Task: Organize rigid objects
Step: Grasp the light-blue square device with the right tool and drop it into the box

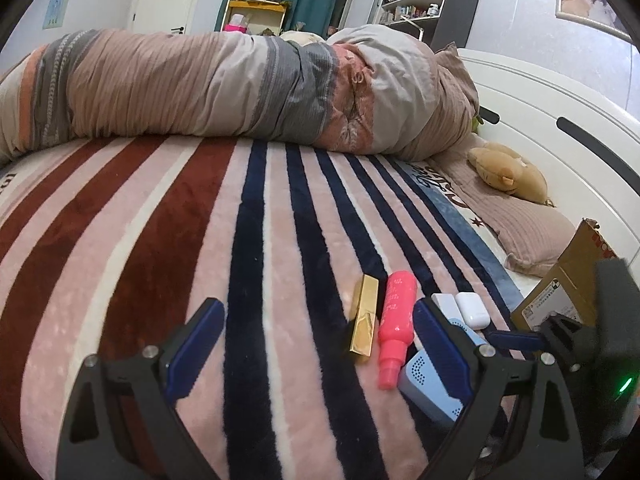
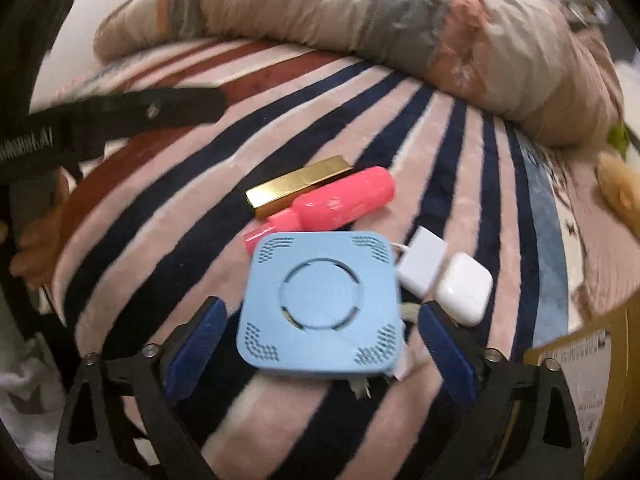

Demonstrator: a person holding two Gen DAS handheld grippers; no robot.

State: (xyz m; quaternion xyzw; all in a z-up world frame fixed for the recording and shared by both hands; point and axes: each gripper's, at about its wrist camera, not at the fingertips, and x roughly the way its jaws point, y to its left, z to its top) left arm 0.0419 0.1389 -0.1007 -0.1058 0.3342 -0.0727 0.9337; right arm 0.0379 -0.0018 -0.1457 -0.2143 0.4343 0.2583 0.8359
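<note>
While your right hand-held gripper [image 2: 322, 334] hangs with its jaws apart on either side of the blue box [image 2: 320, 304], you have the widest item of the row in front of you. It lies flat on the bed [image 2: 440, 152], on the striped blanket, with the pink bottle [image 2: 340, 200] just behind it and the gold bar [image 2: 298, 186] touching that bottle. A white adapter [image 2: 422, 266] and a white earbud case [image 2: 464, 288] lie close at its right side.

The box looks like a stiff, hollow plastic shell, so it should be light and should not give under the pads. Its sides look smooth and rounded at the corners; take it across two flat opposite sides, near the middle, not at a corner where it could swivel. It nearly fills the gap between the jaws, so line up squarely. The plush blanket is soft, so pressing down will sink it and not steady it.

Your left hand-held gripper [image 1: 320, 322] is also spread wide and holds nothing; the bottle and bar lie between its fingers, further out. A cardboard box [image 1: 560, 288] stands at the far right, near the row.
</note>
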